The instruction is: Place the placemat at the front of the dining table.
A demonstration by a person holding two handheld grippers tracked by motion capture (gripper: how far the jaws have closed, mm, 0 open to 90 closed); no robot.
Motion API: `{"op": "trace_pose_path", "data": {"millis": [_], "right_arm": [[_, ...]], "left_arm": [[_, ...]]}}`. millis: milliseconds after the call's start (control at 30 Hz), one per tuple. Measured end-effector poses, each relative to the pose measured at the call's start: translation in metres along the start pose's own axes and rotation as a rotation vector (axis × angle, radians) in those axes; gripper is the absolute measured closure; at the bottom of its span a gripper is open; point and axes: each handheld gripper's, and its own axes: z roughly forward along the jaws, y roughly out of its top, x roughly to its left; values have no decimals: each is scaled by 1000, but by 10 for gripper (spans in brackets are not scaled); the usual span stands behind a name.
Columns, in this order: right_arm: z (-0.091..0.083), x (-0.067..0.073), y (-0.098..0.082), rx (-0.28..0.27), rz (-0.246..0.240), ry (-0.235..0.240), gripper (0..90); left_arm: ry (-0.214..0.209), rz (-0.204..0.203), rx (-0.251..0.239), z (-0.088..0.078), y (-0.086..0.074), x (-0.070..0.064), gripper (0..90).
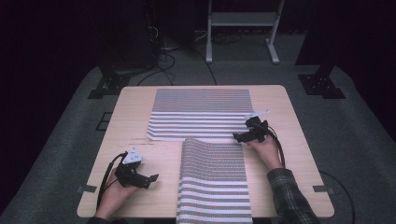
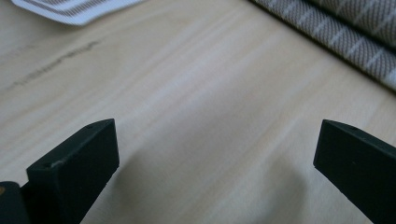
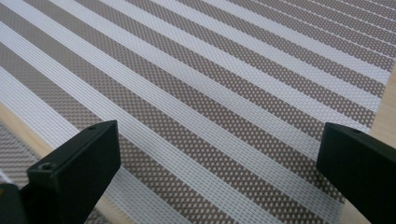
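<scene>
Two brown-and-white striped placemats lie on the wooden table (image 1: 135, 116). The far placemat (image 1: 201, 114) is spread flat across the middle. The near placemat (image 1: 213, 179) is doubled over, its rounded fold toward the far mat and its lower end at the table's front edge. My right gripper (image 1: 243, 136) hovers at the fold's right corner, jaws open over the far mat's stripes (image 3: 210, 93) with nothing between them (image 3: 219, 140). My left gripper (image 1: 152, 178) rests open on bare wood left of the near mat (image 2: 345, 32), and its jaws (image 2: 217, 140) hold nothing.
A corner of the far mat (image 2: 74, 9) shows at the upper left of the left gripper view. Bare wood runs down the table's left side and along its right edge (image 1: 299, 140). Behind the table stand a white frame (image 1: 243, 28), black stands and floor cables (image 1: 163, 60).
</scene>
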Motion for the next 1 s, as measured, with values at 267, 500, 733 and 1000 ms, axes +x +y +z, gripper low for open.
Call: {"op": "trace_pose_path", "data": {"millis": [267, 500, 733, 1000], "right_arm": [[1, -1, -4, -23, -2, 13, 0], [1, 0, -4, -22, 0, 13, 0], [1, 0, -4, -21, 0, 13, 0], [1, -1, -4, -18, -1, 13, 0]], "left_arm": [[33, 6, -16, 8, 36, 15, 0], [39, 2, -36, 32, 73, 36, 0], [58, 28, -4, 59, 88, 52, 0], [77, -4, 51, 90, 90, 73, 0]]}}
